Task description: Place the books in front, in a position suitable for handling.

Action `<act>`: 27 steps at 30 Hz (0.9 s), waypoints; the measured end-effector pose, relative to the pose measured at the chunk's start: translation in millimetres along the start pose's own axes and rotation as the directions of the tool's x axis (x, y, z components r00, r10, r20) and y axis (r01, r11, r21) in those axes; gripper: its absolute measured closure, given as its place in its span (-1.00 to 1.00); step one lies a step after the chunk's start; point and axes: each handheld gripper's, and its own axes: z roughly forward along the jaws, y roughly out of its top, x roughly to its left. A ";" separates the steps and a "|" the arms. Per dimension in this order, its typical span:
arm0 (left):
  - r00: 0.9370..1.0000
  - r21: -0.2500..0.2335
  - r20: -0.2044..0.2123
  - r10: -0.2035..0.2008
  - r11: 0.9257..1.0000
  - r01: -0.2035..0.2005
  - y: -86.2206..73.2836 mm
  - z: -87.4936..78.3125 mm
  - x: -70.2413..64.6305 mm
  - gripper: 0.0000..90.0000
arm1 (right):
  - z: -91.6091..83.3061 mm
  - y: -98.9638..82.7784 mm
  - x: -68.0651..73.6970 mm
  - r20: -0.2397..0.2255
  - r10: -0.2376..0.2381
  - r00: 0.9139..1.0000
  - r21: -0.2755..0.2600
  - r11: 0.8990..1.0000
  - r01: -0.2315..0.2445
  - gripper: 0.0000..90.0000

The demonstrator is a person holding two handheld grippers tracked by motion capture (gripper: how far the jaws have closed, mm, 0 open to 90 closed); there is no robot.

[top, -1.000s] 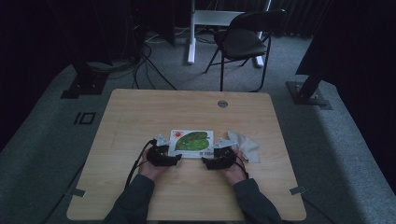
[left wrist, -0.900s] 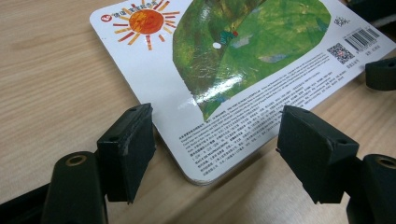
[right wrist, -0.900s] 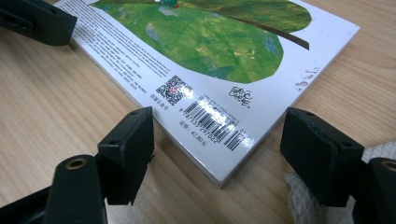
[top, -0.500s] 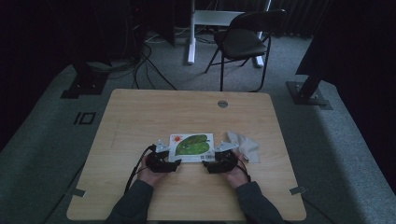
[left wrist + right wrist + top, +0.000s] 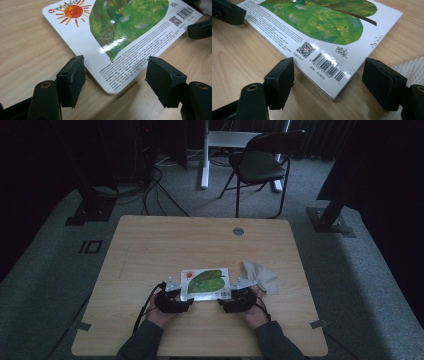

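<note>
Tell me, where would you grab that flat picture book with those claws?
Probably by its near corners. The book lies flat on the table, so only its thin edge offers a hold. The left gripper and right gripper each face a corner from the person's side, jaws open either side of it. Coming in low and level there seems best.

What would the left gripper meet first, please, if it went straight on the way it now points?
Most likely the near corner of the flat white board book with the green leaf cover, which lies just ahead between the left gripper's open jaws; depth is uncertain.
</note>
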 end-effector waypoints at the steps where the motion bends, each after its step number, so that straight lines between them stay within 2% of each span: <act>1: 1.000 0.001 0.005 0.000 1.000 0.000 -1.0 -1.0 -0.4 -0.28 | -1.1 -1.4 1.4 0.000 0.000 1.000 -0.002 1.000 0.000 -0.44; 5: 1.000 0.001 0.013 0.004 1.000 -0.004 -4.6 -4.2 -2.6 -0.27 | -6.2 -6.1 7.6 0.000 -0.020 1.000 0.005 1.000 0.020 -0.43; 15: 0.999 0.002 0.036 0.018 1.000 -0.019 -14.0 -11.6 -11.7 -0.27 | -16.9 -15.4 13.4 -0.026 -0.010 1.000 0.005 1.000 0.010 -0.40; 20: 0.999 0.001 0.016 0.043 0.999 -0.043 -19.0 -14.3 -18.9 -0.27 | -20.6 -18.5 16.6 -0.031 -0.010 0.999 0.006 1.000 0.010 -0.38; 27: 0.999 -0.004 0.013 0.037 0.999 -0.036 -21.4 -15.7 -19.5 -0.26 | -23.9 -21.2 20.7 -0.037 -0.019 0.999 0.011 1.000 0.020 -0.38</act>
